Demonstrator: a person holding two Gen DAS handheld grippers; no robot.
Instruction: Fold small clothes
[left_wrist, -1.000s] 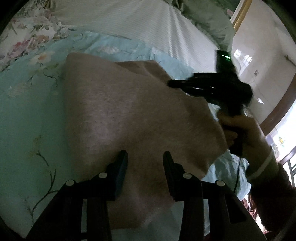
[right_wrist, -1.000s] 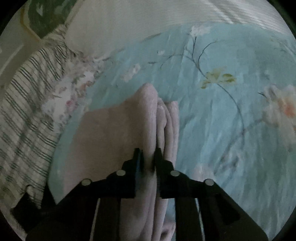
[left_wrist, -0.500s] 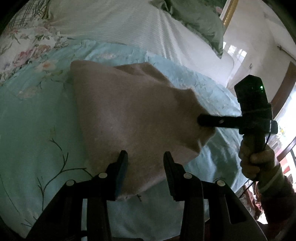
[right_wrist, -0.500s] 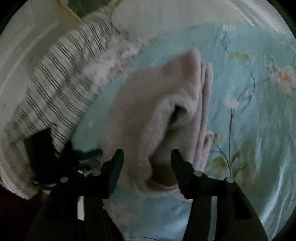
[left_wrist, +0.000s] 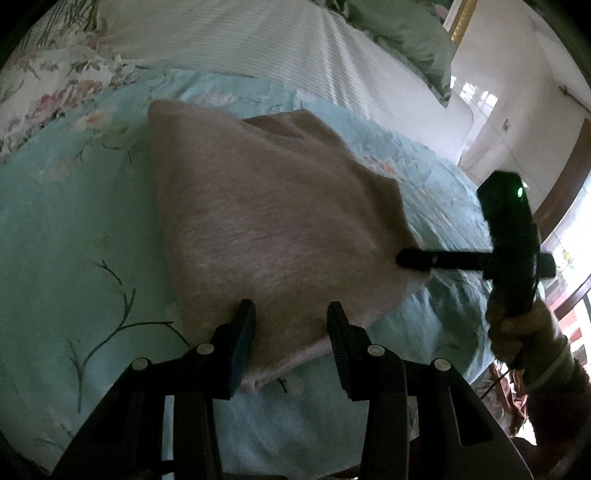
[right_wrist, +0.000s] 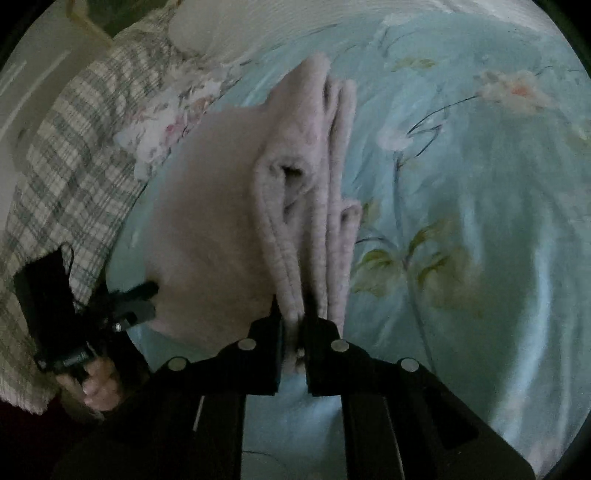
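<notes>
1. Turquoise floral bedspread covers the bed; a white striped sheet and a plaid cloth lie beyond it.
2. One pinkish fleece garment lies folded on the bedspread, its stacked plush edges facing my right side.
3. My left gripper hangs with fingers apart over the garment's near edge, not pressing it.
4. My right gripper pinches those layered edges, its fingers easing open slightly.
5. Two grippers, each in a hand.
</notes>
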